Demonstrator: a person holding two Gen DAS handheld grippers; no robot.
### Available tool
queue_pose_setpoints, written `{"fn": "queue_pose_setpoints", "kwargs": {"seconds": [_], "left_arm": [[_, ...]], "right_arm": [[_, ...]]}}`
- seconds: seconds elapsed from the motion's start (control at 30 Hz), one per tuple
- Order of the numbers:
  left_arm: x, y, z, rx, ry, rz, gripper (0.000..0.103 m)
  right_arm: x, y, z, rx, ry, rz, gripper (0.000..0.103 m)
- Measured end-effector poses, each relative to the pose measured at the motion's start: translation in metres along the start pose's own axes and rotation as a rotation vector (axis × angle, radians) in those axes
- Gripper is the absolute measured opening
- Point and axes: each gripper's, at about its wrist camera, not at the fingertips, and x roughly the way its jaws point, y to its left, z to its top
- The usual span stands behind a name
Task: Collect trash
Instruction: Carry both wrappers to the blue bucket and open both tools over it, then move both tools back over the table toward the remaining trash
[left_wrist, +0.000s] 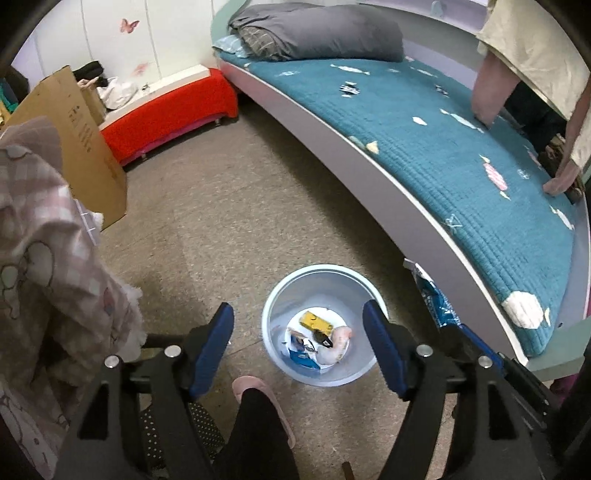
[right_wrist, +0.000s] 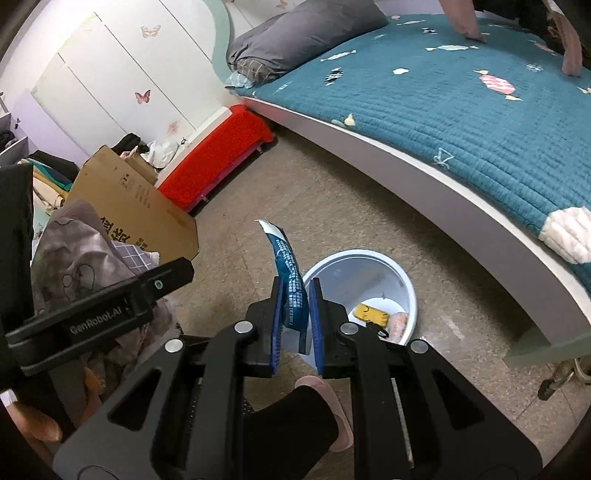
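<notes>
The right gripper (right_wrist: 295, 317) is clamped narrow on a blue-and-white printed wrapper (right_wrist: 290, 280), which stands up between the blue pads and curls over at its top edge. It looks like thin plastic film: very light, limp, crinkly and probably slick, so it should bend and flutter rather than hold a shape, and nothing about it seems fragile. The pads grip its lower half across the flat face, a sound place, since a pinch on a loose corner could let it slip out. The wrapper hangs just beside the rim of the pale round bin (right_wrist: 406, 291) on the floor, not yet over the opening. The left gripper (left_wrist: 298, 341) hangs wide and empty above the bin, where a yellow packet (left_wrist: 316, 321) and other scraps already lie
</notes>
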Motion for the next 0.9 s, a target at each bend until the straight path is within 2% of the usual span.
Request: {"fn": "queue_pose_setpoints", "kwargs": {"seconds": [0.13, 0.2, 0.23, 0.27, 0.3, 0.33, 0.53, 0.63, 0.9], "left_arm": [[-0.006, 0.005, 0.0, -0.013, -0.022, 0.021, 0.072], [-0.016, 0.008, 0.001, -0.024, -0.062, 0.029, 0.073], [-0.019, 0.009, 0.002, -0.027, -0.078, 0.024, 0.076], [-0.025, 0.01, 0.003, -0.036, -0.099, 0.027, 0.077], [-0.029, 0.012, 0.003, -0.047, -0.115, 0.04, 0.079], [-0.032, 0.014, 0.004, -0.054, -0.125, 0.045, 0.082], [-0.046, 0.016, 0.003, -0.057, -0.129, 0.054, 0.082], [-0.055, 0.015, 0.0, -0.062, -0.136, 0.032, 0.083], [-0.123, 0.008, -0.015, -0.007, -0.235, -0.009, 0.083]], "right_arm": [[0.002, 0.009, 0.005, -0.006, -0.018, 0.021, 0.014], [0.004, 0.012, 0.01, -0.001, -0.04, 0.048, 0.017], [0.007, 0.011, 0.012, 0.009, -0.042, 0.07, 0.026], [0.011, 0.01, 0.014, 0.026, -0.036, 0.087, 0.047], [0.015, 0.007, 0.015, 0.051, -0.033, 0.064, 0.056], [0.016, 0.006, 0.016, 0.054, -0.031, 0.062, 0.059], [0.001, 0.006, 0.013, 0.057, -0.037, 0.049, 0.059], [-0.012, 0.008, 0.011, 0.043, -0.04, 0.039, 0.059], [-0.074, 0.041, 0.009, -0.017, -0.097, 0.099, 0.059]]}}
